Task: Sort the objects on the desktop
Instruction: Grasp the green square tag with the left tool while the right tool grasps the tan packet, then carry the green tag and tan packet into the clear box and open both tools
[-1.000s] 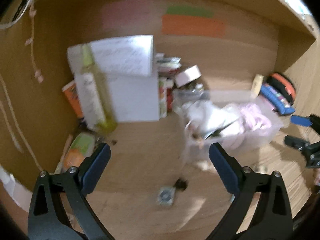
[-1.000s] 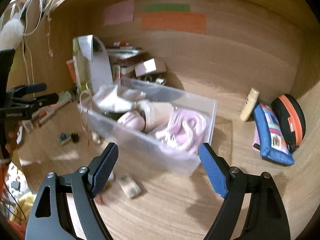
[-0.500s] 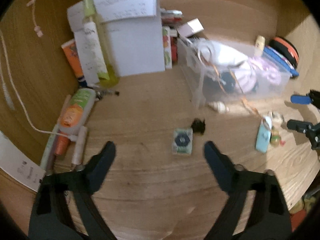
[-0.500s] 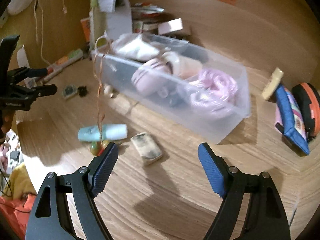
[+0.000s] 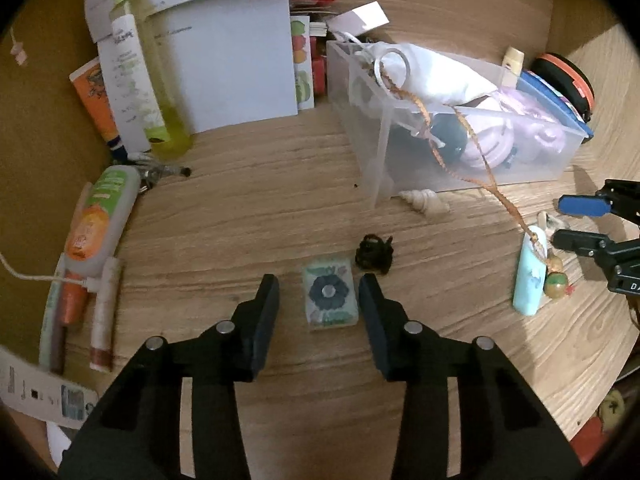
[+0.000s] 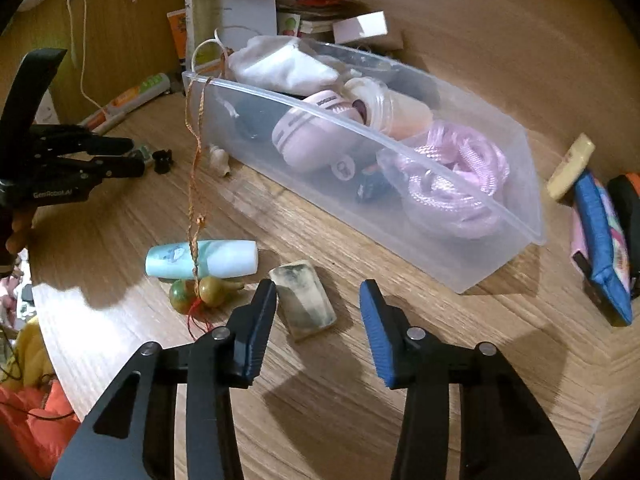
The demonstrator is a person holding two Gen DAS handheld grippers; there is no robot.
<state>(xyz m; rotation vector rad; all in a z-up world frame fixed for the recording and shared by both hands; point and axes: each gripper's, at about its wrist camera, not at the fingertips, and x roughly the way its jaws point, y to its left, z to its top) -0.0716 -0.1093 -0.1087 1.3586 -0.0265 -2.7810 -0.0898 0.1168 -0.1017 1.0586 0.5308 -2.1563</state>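
Observation:
A clear plastic bin point(image 5: 372, 148) point(image 6: 496, 236) holds a white pouch, a pink round case and pink cord. My left gripper point(image 5: 319, 292) is open, its fingers on either side of a small green tile with a dark flower point(image 5: 330, 298). A black hair tie point(image 5: 374, 254) lies just beyond it. My right gripper point(image 6: 318, 300) is open, with a mottled cream-and-grey block point(image 6: 303, 298) between its fingers. A pale blue tube point(image 6: 200, 260) and two gourd beads point(image 6: 200, 294) on an orange cord lie to the left of the block.
A seashell point(image 5: 424, 204) lies by the bin's corner. A yellow bottle point(image 5: 148, 80), papers and tubes point(image 5: 100, 224) crowd the left back. A blue pouch point(image 6: 600, 240) and an orange-rimmed black case point(image 5: 568, 80) lie right of the bin. The desk edge runs near both grippers.
Both grippers have tilted down toward the desk and narrowed. The left one came over the green tile, the right one over the mottled block.

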